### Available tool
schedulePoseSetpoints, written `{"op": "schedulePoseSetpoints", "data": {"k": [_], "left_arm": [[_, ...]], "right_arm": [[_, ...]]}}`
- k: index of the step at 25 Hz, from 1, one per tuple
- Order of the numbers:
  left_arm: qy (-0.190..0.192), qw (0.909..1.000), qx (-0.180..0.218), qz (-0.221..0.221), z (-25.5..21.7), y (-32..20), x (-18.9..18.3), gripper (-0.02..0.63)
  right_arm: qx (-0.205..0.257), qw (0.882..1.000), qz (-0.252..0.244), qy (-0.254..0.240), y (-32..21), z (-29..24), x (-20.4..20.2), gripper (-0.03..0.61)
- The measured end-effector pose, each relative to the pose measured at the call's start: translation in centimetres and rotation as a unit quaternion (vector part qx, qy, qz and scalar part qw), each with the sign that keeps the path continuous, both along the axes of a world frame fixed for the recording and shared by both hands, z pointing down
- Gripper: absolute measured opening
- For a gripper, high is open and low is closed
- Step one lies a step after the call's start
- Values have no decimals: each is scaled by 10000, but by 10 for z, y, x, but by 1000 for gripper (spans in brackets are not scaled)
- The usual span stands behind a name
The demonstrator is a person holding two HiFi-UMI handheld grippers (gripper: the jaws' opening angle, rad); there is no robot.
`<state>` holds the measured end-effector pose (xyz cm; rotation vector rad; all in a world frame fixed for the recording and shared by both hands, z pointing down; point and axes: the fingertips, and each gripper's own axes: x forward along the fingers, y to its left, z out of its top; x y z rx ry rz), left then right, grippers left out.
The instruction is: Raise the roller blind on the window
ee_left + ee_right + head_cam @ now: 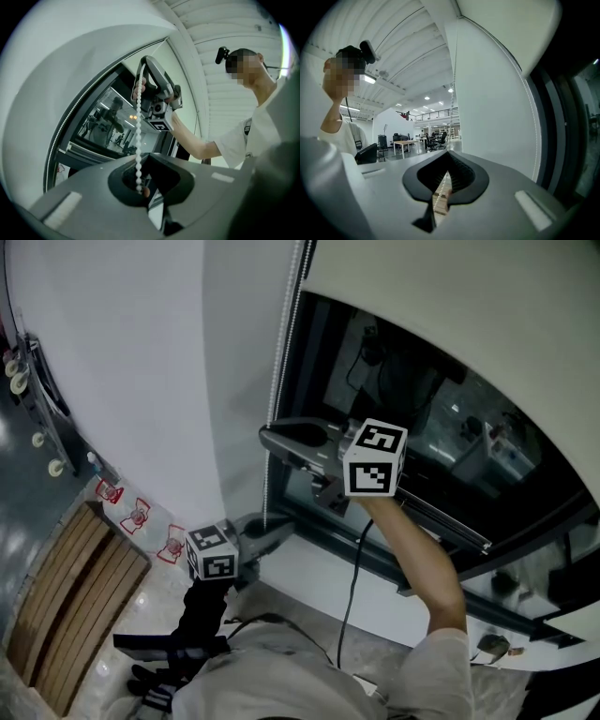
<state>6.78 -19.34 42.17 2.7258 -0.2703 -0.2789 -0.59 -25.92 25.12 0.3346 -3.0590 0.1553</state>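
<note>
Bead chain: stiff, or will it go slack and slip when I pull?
The bead chain is likely floppy, not stiff: a thin string of small beads, taut between right gripper and left gripper. Round beads may slip, or catch on the shut jaws. Probably light.

Slatted wooden bench [75,601]: pale brown boards, on the floor at the foot of the white wall [141,362].
Red-and-white floor markers [139,515]: three, in a row between the bench and the wall.
Dark rail with round white knobs [17,381]: far left edge, detail unclear.
Desk [405,143]: light top, in the open hall beyond.
Office chairs [433,140]: dark, grouped just beside the desk.
Black cabinet [382,140]: upright, left of the desk.
Balcony railing [436,112]: upper level, above the chairs.
Round ceiling lights [427,98]: several, lit.
Ribbed white ceiling [403,42].
</note>
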Motion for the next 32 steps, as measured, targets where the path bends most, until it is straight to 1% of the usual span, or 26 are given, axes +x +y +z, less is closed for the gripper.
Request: {"op": "schedulePoseSetpoints", "data": {"k": [8,13,16,18,20,21,22,23,24,26,29,32], "left_arm": [[-5,10000,28,-24,2,1,-3,-2],[-18,10000,46,-22,1,-1,-2,-2],[-28,10000,52,-13,0,0,-2,-2],[-24,10000,62,-6,-1,0,-1,-2],[-24,10000,71,7,-1,0,-1,-2],[-26,10000,71,18,-1,0,-1,-2],[-21,10000,64,30,-1,1,-1,-2],[-16,10000,54,41,0,2,0,-2],[-16,10000,51,49,1,3,1,-2],[-22,10000,56,59,2,4,1,-2],[-9,10000,54,56,3,4,1,-2],[6,10000,48,61,2,5,2,-2]], "right_arm": [[-345,9994,-43,69,14,48,1,5],[-517,9984,-61,199,19,70,3,5],[-690,9974,-174,61,24,70,6,6],[-594,9979,-272,-9,28,64,7,7],[-296,9993,-245,20,29,57,5,14],[-208,9995,-218,-29,27,52,5,62],[-189,9995,-195,-151,24,42,5,125],[-192,9992,-172,-314,20,30,6,137],[-167,9986,-146,-471,16,15,8,145],[39,9977,-83,-665,7,-18,10,147],[500,9955,19,-802,-4,-72,13,149],[852,9918,101,-951,-13,-132,17,138]]}}
